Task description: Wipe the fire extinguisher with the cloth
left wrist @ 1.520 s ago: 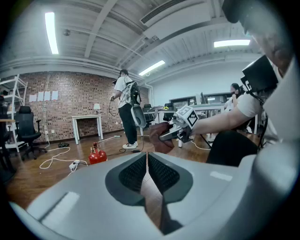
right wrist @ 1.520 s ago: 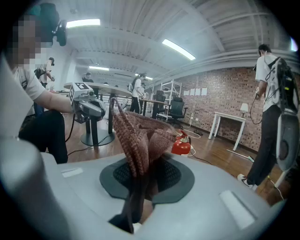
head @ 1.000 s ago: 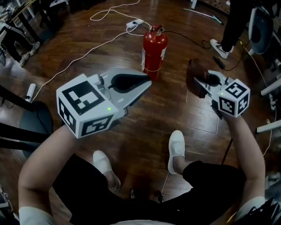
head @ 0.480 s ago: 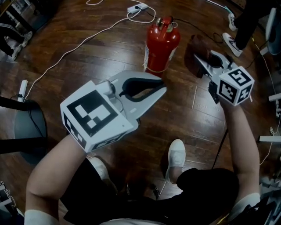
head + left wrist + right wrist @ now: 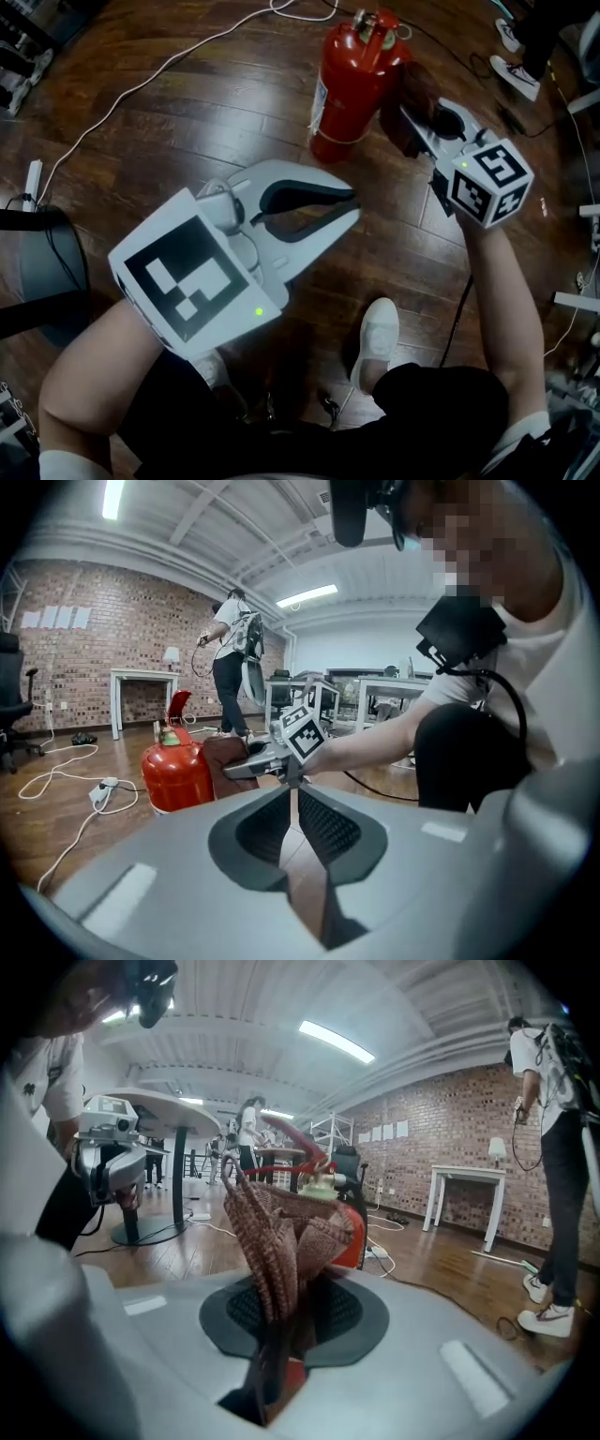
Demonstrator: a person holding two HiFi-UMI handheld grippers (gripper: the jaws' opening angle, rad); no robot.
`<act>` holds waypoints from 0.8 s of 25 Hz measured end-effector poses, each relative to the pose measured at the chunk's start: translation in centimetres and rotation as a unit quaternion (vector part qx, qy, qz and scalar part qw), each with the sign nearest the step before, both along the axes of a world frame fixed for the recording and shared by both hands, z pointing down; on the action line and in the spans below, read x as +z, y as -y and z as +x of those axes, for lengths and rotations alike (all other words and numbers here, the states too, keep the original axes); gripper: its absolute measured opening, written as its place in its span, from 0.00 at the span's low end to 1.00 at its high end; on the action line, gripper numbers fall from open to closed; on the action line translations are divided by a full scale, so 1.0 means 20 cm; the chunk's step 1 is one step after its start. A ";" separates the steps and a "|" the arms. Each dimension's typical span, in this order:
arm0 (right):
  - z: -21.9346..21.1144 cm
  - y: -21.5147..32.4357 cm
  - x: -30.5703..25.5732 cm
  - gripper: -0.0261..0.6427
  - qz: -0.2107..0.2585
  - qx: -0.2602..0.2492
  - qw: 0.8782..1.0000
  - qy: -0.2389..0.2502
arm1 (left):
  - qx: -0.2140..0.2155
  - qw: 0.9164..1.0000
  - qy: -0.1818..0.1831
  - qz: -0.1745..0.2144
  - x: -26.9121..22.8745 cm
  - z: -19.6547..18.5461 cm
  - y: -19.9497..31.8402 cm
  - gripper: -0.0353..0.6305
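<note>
A red fire extinguisher point(image 5: 352, 84) stands upright on the wood floor, its valve head at the top of the head view. My right gripper point(image 5: 409, 120) is shut on a brown knitted cloth point(image 5: 413, 94), which lies against the cylinder's right side. In the right gripper view the bunched cloth point(image 5: 281, 1232) rises from the jaws and hides most of the extinguisher point(image 5: 351, 1237). My left gripper point(image 5: 351, 202) hangs shut and empty, nearer to me and below the extinguisher. The left gripper view shows the extinguisher point(image 5: 176, 778), cloth point(image 5: 221, 766) and right gripper point(image 5: 246, 766) ahead.
A white cable point(image 5: 150, 70) runs across the floor at upper left. A black chair base point(image 5: 37, 272) sits at the left edge. My white shoe point(image 5: 377, 339) is below the grippers. Another person's shoe point(image 5: 518, 77) and dark cables lie at upper right.
The right gripper has carried the cloth left up to the extinguisher's side, and the extinguisher now sits closer in view. The left gripper stays shut and empty.
</note>
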State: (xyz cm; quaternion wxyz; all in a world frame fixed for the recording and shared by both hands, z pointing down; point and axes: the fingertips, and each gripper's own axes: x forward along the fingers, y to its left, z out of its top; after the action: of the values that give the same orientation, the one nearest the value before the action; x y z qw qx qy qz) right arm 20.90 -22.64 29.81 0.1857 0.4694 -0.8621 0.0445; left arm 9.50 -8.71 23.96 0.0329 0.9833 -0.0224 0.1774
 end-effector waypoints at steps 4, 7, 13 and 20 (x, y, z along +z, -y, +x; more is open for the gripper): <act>-0.02 -0.01 0.24 0.14 -0.044 0.002 0.999 -0.007 | -0.001 1.000 -0.004 -0.008 0.01 -0.04 0.03 0.09; -0.02 -0.02 0.44 0.14 -0.079 0.007 0.997 -0.004 | -0.009 1.000 -0.002 -0.013 0.01 -0.07 0.05 0.09; 0.01 -0.02 0.82 0.14 -0.143 0.009 0.989 -0.026 | -0.012 1.000 0.010 -0.012 0.03 -0.08 0.05 0.09; -0.02 0.00 1.16 0.14 -0.224 0.004 0.974 -0.042 | -0.040 0.999 0.017 -0.027 0.07 -0.17 0.14 0.09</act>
State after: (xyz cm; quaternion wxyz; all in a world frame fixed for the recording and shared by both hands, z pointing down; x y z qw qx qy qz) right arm 20.51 -22.66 53.03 0.3222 0.4209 -0.8197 0.2170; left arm 6.12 -11.48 25.36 0.0657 0.9773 -0.0571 0.1932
